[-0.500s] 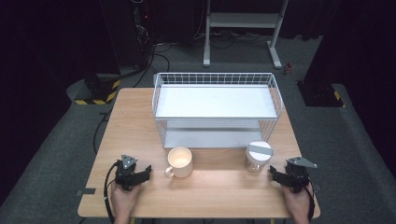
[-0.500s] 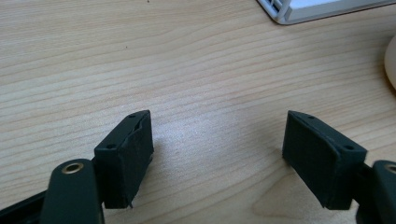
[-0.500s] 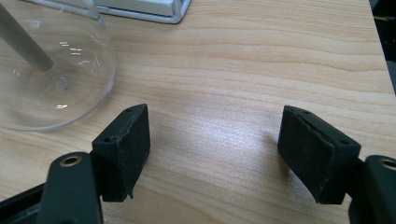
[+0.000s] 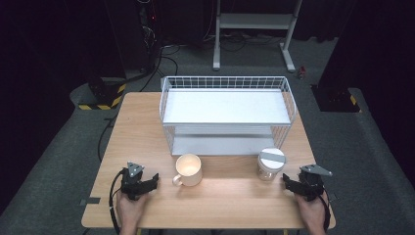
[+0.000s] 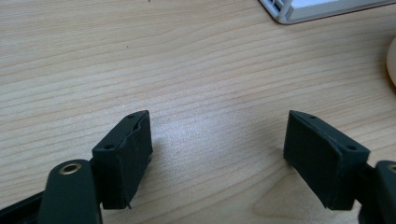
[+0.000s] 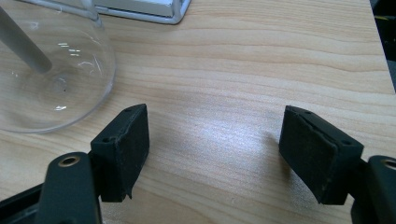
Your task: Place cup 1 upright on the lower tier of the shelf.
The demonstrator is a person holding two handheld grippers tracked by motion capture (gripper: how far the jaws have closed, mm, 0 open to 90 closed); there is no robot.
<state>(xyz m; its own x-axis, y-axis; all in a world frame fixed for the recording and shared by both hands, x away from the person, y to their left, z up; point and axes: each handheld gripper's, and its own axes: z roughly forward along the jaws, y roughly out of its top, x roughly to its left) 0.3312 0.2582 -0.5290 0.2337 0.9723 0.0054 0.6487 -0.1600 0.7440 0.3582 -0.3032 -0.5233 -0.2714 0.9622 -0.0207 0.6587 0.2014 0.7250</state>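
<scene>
Change: nothing has shifted in the last half second; your left gripper (image 4: 147, 182) and right gripper (image 4: 289, 183) rest as before, so no grasp has begun.
Jaws: both pairs spread wide, empty, low over the tabletop (image 4: 230, 200).
Mug (image 4: 188, 169): just right of your left jaws.
Glass jar (image 6: 46, 70): just left of your right jaws.
Writing: none readable.
</scene>
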